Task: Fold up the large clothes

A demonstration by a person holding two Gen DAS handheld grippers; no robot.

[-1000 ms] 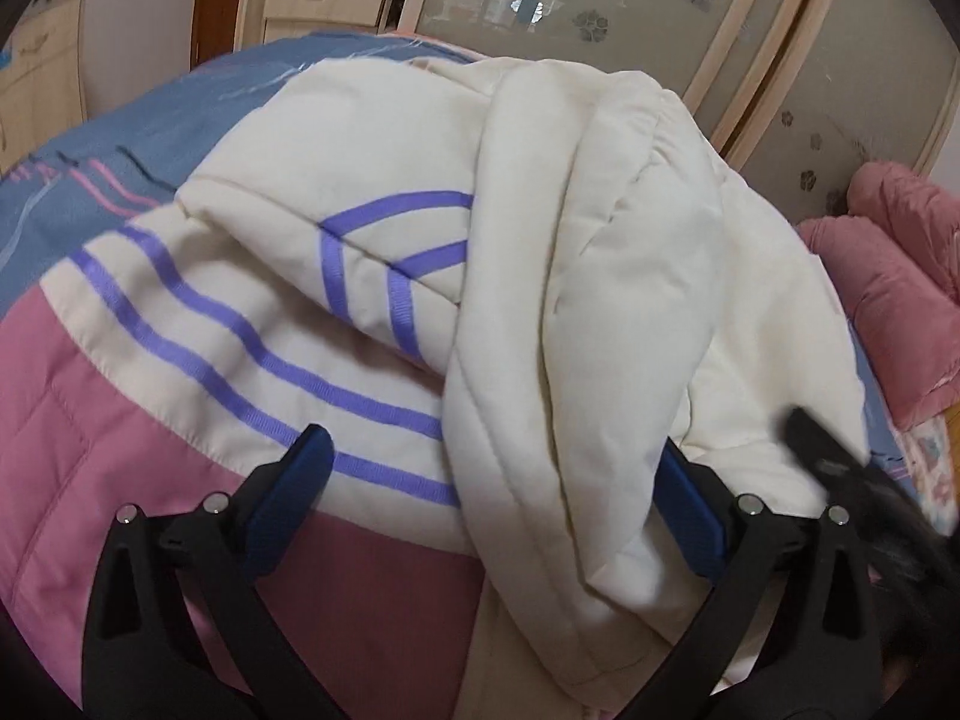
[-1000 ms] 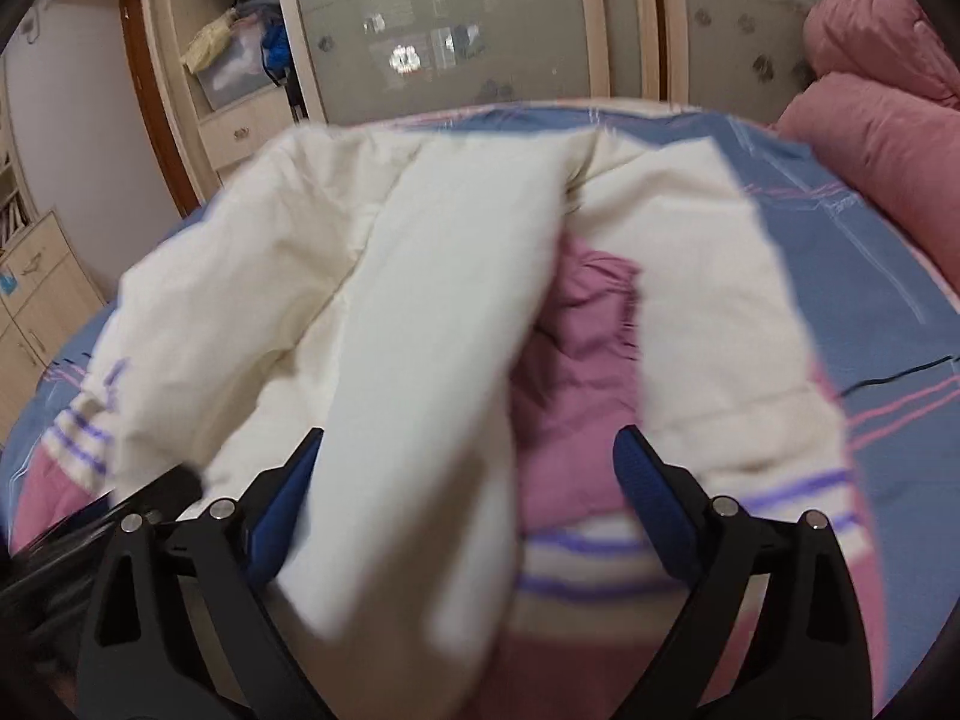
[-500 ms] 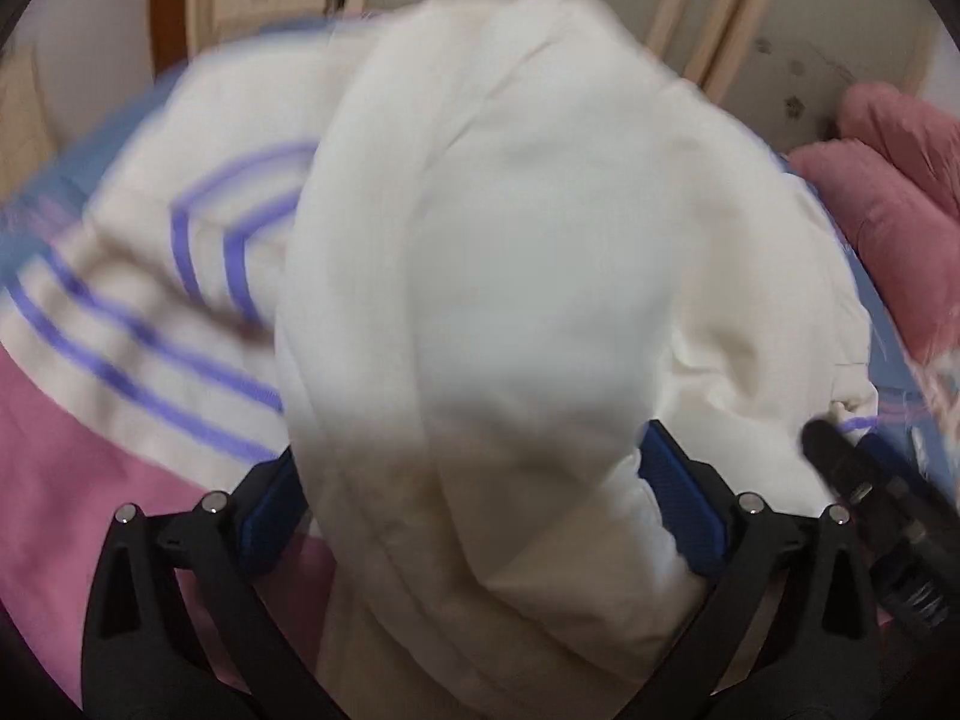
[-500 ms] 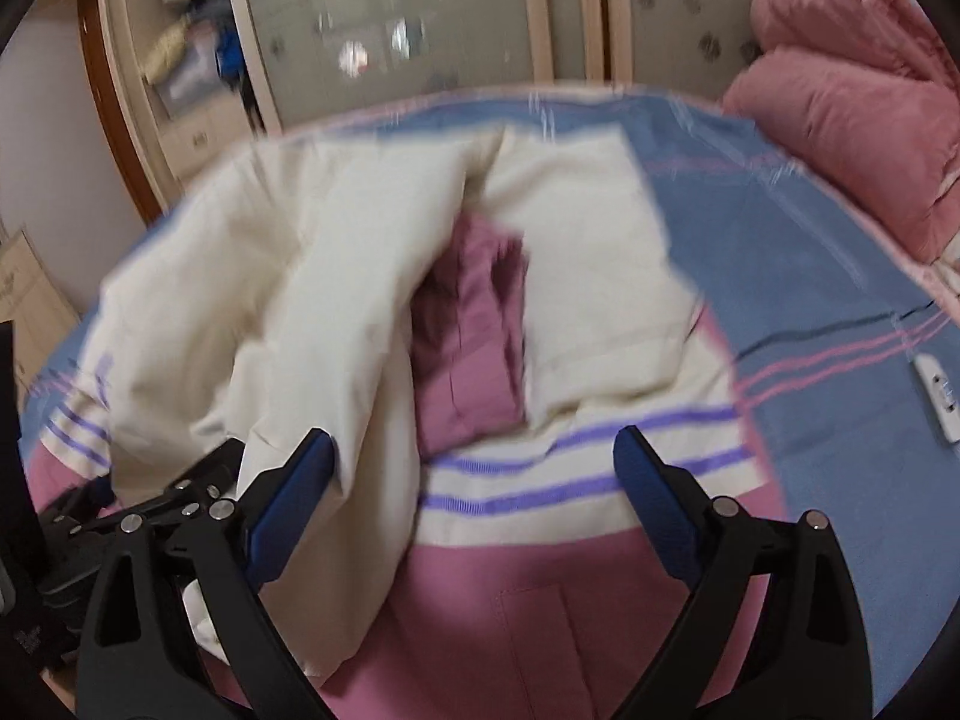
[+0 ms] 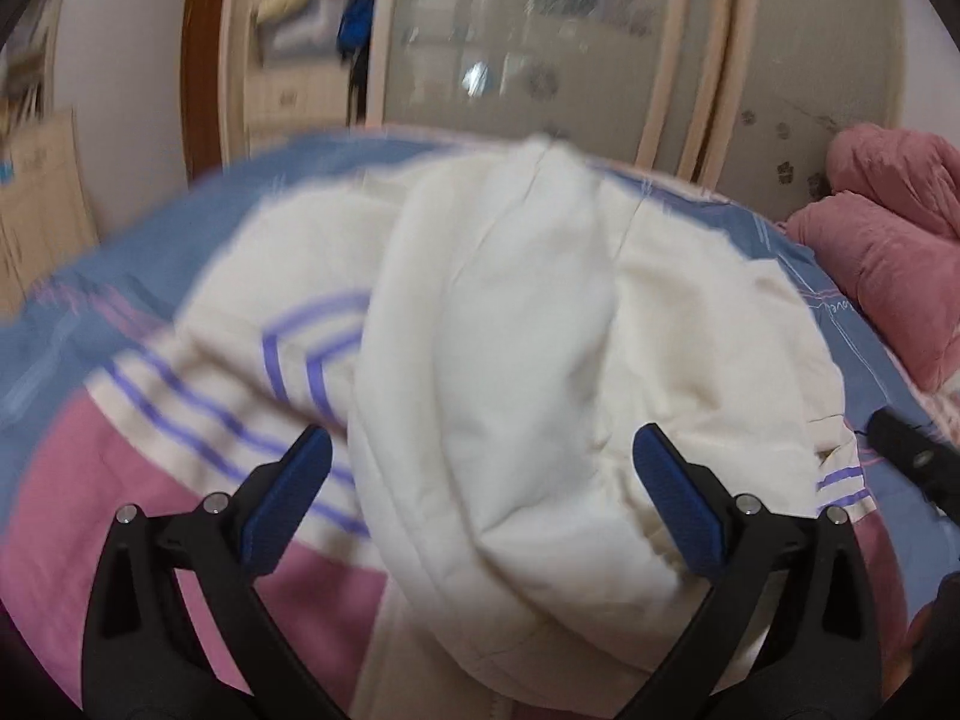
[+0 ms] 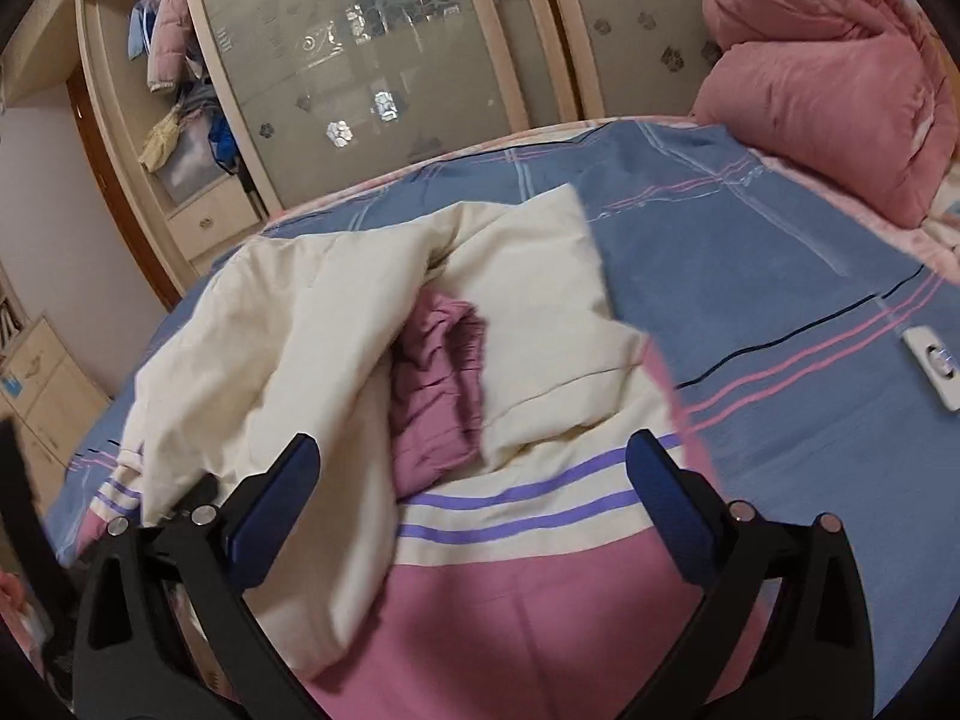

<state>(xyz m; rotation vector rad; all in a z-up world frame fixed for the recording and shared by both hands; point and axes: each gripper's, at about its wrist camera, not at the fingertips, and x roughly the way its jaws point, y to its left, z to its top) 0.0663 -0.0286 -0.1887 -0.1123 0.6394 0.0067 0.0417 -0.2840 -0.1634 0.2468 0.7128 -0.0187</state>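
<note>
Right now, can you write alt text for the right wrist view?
A cream, pink and purple-striped jacket lies partly folded on a blue bed sheet. The right tool hangs open above it, holding nothing. A pink quilt sits at the far right.

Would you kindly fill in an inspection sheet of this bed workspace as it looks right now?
Surface: bed sheet, blue with pink stripes.
Job's things: cream and pink jacket with purple stripes, sleeves folded inward.
Clutter: white remote on the sheet; pink quilt bundled at the far corner.
Grippers: left gripper open, cream sleeve between its fingers; right gripper open, its jaws have just been opening, clear of the fabric.
Cables: nothing seen.
Surroundings: wardrobe with frosted sliding doors, clothes on its open shelves.
</note>
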